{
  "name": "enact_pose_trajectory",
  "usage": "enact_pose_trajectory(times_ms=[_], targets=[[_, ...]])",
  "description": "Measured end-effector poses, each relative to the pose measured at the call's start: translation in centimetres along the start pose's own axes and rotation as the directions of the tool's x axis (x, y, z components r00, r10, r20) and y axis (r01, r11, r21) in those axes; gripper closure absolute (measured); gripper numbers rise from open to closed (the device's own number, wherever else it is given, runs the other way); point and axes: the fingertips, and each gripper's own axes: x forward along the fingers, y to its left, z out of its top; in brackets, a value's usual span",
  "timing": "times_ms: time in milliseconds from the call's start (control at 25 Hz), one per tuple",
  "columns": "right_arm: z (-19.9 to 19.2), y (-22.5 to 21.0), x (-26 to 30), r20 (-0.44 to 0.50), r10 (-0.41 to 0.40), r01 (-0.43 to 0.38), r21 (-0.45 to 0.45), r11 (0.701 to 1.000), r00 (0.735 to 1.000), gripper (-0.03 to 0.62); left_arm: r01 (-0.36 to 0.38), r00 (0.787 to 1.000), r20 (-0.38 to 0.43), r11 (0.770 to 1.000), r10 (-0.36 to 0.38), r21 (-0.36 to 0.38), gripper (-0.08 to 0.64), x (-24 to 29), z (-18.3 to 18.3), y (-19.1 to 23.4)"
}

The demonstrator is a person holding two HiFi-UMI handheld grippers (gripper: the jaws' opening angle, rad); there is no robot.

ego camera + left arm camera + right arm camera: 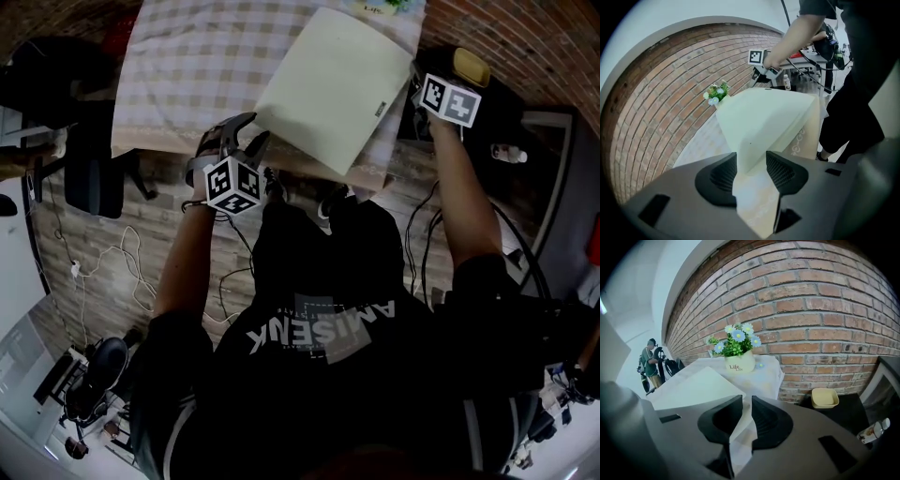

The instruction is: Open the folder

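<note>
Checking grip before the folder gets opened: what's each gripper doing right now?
Left gripper: open, folder corner between its jaws, not pinched.
Right gripper: closed on the folder's other corner.

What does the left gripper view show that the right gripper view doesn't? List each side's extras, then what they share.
Only the left gripper view: the left gripper with the folder's near corner between its parted jaws, the right gripper at the far corner, and the person's forearm. Only the right gripper view: the flowerpot's Life lettering, a yellow dish low by the wall, a distant person, and the right jaws nearly closed on a folder edge. Both: folder, flowers, brick wall, tablecloth.
</note>
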Motion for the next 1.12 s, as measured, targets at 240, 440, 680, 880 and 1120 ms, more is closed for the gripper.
enact_pose_trajectory(times_ms=[240,440,680,880,1120], targets=[[0.1,0.3,0.0,0.002,-0.013,0.013,-0.024,1.000,1.000,0.509,0.005,1.000,-0.023,0.989,-0.002,0.150,0.371,0.6,-0.1,0.0],[-0.1,0.2,0.1,0.002,0.001,-0.001,0.013,1.000,1.000,0.514,0.004,1.000,-0.019,0.966,0.001,0.258,0.371,1.2,-0.5,-0.7],[0.0,0.3,0.1,-0.019,0.013,-0.013,0.007,1.000,1.000,0.517,0.007,0.998,-0.059,0.878,0.025,0.479,0.373,1.4,0.5,-0.8],[-0.1,0.4,0.2,-0.036,0.001,-0.002,-0.022,1.000,0.999,0.517,-0.004,0.999,-0.025,0.849,0.020,0.529,0.372,1.0,1.4,-1.0],[-0.2,0.3,0.2,-0.042,-0.001,0.002,0.032,0.999,0.999,0.519,-0.019,1.000,0.006,0.785,0.019,0.619,0.373,1.0,2.7,-1.5]])
